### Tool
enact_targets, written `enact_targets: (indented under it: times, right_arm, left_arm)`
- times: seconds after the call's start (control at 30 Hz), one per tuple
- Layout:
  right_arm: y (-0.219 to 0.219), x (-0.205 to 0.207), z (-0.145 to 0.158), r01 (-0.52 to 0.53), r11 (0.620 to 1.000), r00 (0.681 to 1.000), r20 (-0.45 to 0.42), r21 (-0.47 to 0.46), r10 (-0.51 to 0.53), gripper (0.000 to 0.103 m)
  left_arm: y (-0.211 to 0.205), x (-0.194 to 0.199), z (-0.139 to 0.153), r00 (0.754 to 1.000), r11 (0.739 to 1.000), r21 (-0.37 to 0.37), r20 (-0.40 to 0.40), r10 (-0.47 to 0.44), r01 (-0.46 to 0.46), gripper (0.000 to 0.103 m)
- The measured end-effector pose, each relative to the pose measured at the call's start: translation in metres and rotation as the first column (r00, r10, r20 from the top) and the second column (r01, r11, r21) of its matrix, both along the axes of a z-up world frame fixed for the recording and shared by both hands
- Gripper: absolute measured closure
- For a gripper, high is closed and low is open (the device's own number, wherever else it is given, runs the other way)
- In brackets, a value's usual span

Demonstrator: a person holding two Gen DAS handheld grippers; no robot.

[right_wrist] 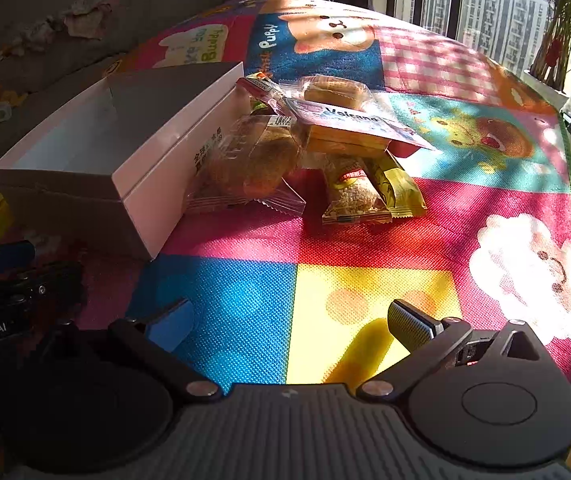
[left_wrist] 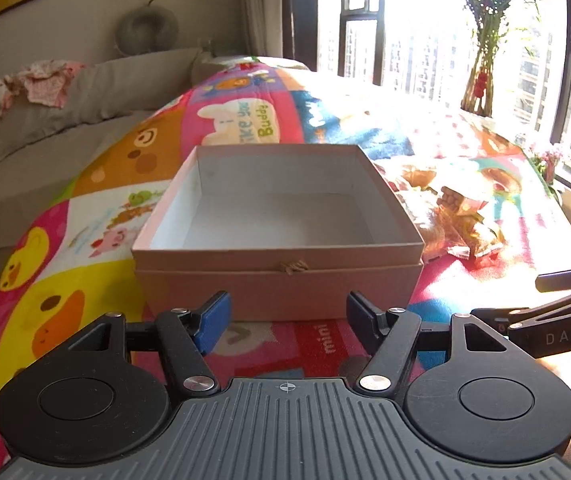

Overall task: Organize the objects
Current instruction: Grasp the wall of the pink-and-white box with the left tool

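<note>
The left gripper (left_wrist: 288, 316) has its blue-padded jaws spread wide with nothing between them, hovering just in front of the near wall of an open cardboard box (left_wrist: 277, 280); the pads do not touch it. The box is pale pink-beige outside and white inside, seated in its own lid, with a small knotted cord (left_wrist: 294, 267) at the middle of its front edge, and its interior is empty. It sits on a bright cartoon-patterned play mat (left_wrist: 97, 208) that covers the table. To the right of the box, touching or just beside its side wall, lies a heap of wrapped snacks (right_wrist: 305, 140): a round pastry in clear wrap (right_wrist: 245, 164) leaning against the box, a flat packet with a blue-and-white label (right_wrist: 349, 120) on top, a square cake in clear wrap (right_wrist: 335, 90) behind it, and a rice-crisp bar (right_wrist: 351, 192) beside a yellow sachet (right_wrist: 399, 188) at the front. The right gripper (right_wrist: 289, 326) also stands wide open and empty, low over the yellow and blue squares of the mat, well short of the snacks. Beyond the table are a grey sofa (left_wrist: 45, 148) with crumpled pink cloth (left_wrist: 41, 82) on it, and a sunlit window (left_wrist: 405, 24) with a potted palm (left_wrist: 485, 40)
</note>
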State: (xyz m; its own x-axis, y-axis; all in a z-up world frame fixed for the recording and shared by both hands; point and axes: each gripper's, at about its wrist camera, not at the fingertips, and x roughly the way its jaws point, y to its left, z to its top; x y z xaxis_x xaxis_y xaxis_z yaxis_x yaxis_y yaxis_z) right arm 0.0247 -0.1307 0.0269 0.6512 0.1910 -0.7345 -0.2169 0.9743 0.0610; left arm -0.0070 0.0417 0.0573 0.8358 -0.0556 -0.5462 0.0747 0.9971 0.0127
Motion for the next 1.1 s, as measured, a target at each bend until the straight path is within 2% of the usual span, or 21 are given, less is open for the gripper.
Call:
enact_targets:
  times: [0.17, 0.2, 0.27, 0.33, 0.5, 0.6, 0.63, 0.7, 0.8, 0.93, 1.0, 1.1]
  right_arm:
    - [-0.005, -0.009, 0.030, 0.000, 1.000, 0.996, 0.095, 0.021, -0.002, 0.000]
    - [-0.008, -0.009, 0.036, 0.006, 1.000, 0.994, 0.113, 0.021, -0.009, 0.000]
    - [-0.012, -0.006, 0.049, 0.018, 1.000, 0.988, 0.151, 0.013, -0.019, 0.000]
    - [-0.015, 0.002, 0.060, 0.025, 1.000, 0.985, 0.168, 0.005, -0.026, 0.000]
    - [-0.027, 0.041, 0.079, 0.057, 0.998, 0.989, 0.131, 0.041, -0.062, 0.000]
    - [-0.029, 0.072, 0.089, 0.071, 0.996, 0.991, 0.110, 0.055, -0.077, 0.000]
    - [-0.027, 0.083, 0.091, 0.071, 0.997, 0.990, 0.115, 0.044, -0.076, 0.000]
    - [-0.019, 0.108, 0.095, 0.067, 0.998, 0.990, 0.127, 0.010, -0.068, 0.000]
    - [-0.006, 0.159, 0.096, 0.042, 0.998, 0.997, 0.062, 0.048, -0.045, 0.000]
    - [0.022, 0.238, 0.079, 0.055, 0.989, 0.995, -0.088, 0.140, -0.043, 0.000]
    - [0.044, 0.273, 0.062, 0.061, 0.989, 0.988, -0.150, 0.138, -0.040, 0.000]
    - [0.077, 0.310, 0.034, 0.062, 0.995, 0.979, -0.200, 0.078, -0.045, 0.000]
  left_arm:
    - [0.030, 0.022, 0.047, 0.984, 0.995, 0.055, 0.165, 0.069, -0.079, 0.032]
    - [0.035, 0.031, 0.052, 0.982, 0.993, 0.066, 0.173, 0.080, -0.093, 0.032]
    - [0.047, 0.056, 0.054, 0.989, 0.991, 0.089, 0.119, 0.085, -0.096, 0.032]
    - [0.059, 0.087, 0.045, 0.995, 0.992, 0.079, 0.022, 0.095, -0.097, 0.036]
    - [0.074, 0.133, 0.015, 0.986, 0.992, 0.088, -0.138, 0.097, -0.085, 0.049]
    - [0.078, 0.148, 0.001, 0.979, 0.995, 0.069, -0.188, 0.082, -0.070, 0.063]
    - [0.079, 0.151, -0.003, 0.977, 0.996, 0.062, -0.200, 0.077, -0.066, 0.074]
    - [0.082, 0.157, -0.010, 0.968, 0.996, 0.044, -0.237, 0.082, -0.074, 0.088]
    - [0.093, 0.164, -0.017, 0.956, 0.995, -0.034, -0.281, 0.083, -0.096, 0.089]
    - [0.091, 0.158, -0.018, 0.962, 0.996, -0.041, -0.267, 0.064, -0.078, 0.092]
    - [0.090, 0.155, -0.018, 0.962, 0.996, -0.045, -0.267, 0.060, -0.074, 0.092]
    - [0.096, 0.151, -0.017, 0.960, 0.993, -0.083, -0.274, 0.056, -0.082, 0.092]
